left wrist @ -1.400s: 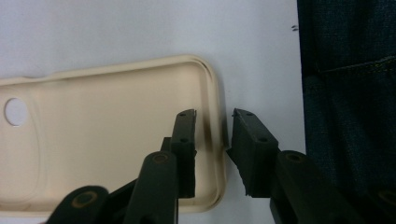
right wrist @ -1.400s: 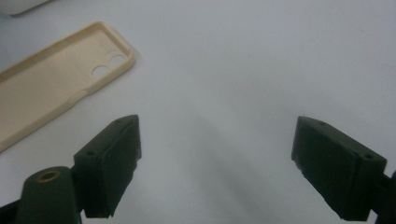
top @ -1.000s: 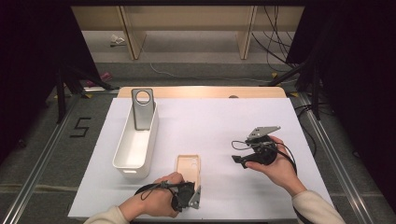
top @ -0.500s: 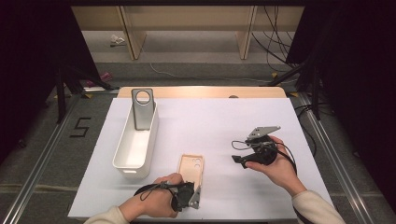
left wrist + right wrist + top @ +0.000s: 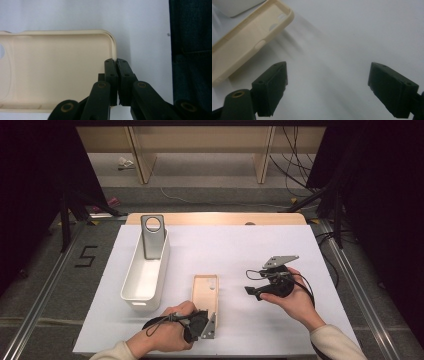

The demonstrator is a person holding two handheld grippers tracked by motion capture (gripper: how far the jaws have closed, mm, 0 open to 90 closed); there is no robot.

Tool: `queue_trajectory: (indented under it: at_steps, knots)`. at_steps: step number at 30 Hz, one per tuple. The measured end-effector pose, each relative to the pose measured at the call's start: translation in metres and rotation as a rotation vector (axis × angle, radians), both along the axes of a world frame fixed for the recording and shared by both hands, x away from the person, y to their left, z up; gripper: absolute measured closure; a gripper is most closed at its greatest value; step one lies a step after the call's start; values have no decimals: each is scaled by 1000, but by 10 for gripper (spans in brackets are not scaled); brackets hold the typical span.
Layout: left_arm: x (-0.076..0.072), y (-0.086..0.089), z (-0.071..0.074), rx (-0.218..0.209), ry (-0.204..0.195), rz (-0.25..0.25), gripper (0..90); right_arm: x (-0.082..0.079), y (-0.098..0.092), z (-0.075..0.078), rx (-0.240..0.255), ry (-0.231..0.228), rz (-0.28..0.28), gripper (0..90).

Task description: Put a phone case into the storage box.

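So in the high view there's a white table (image 5: 280, 255) with a long white tub (image 5: 146, 272) sitting left of centre, and a grey plate with a round hole (image 5: 153, 235) standing upright at the tub's far end. Just right of the tub, near the middle of the frame, a beige phone case (image 5: 206, 290) lies flat with its hollow side up.

The left gripper (image 5: 202, 326) is down at the bottom centre of the high view, in the person's left hand (image 5: 167, 335), right at the near end of the phone case. In the left gripper view the jaws of the left gripper (image 5: 117, 62) are pressed together at the case's (image 5: 57, 70) rim, over at its right-hand corner. Looks clamped on the edge, and there's basically no gap between the pads.

The right gripper (image 5: 255, 292) sits at the centre right of the high view, held in the right hand (image 5: 295, 300) above the table, pointing left toward the case but well apart from it. In the right gripper view, the right gripper (image 5: 328, 83) has its jaws spread wide with nothing but bare table between them, and the case (image 5: 249, 40) shows in the upper left corner, with the tub's corner (image 5: 234, 6) just behind it.
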State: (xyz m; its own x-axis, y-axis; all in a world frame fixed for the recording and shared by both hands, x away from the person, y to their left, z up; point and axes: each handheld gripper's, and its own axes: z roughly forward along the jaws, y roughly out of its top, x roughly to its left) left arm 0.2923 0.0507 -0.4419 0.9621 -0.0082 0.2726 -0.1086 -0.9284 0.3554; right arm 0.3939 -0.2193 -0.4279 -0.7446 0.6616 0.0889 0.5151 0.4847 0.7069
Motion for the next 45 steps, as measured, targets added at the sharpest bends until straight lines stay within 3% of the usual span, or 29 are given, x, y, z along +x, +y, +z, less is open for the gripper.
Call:
queue_trajectory:
  at_steps: [6,9,23,34,45]
  knots:
    - [1,-2,4,-91,-91,53,874,-1,11,2,67,19,2,183]
    - [2,-3,3,-113,-124,75,874,-1,19,3,108,33,3,183]
    - [1,-8,0,-106,-147,60,874,6,47,5,211,78,12,247]
    - [0,-11,-1,-91,-152,40,874,20,72,4,202,99,28,341]
    - [-1,-12,-2,-78,-150,22,874,25,76,1,220,115,43,557]
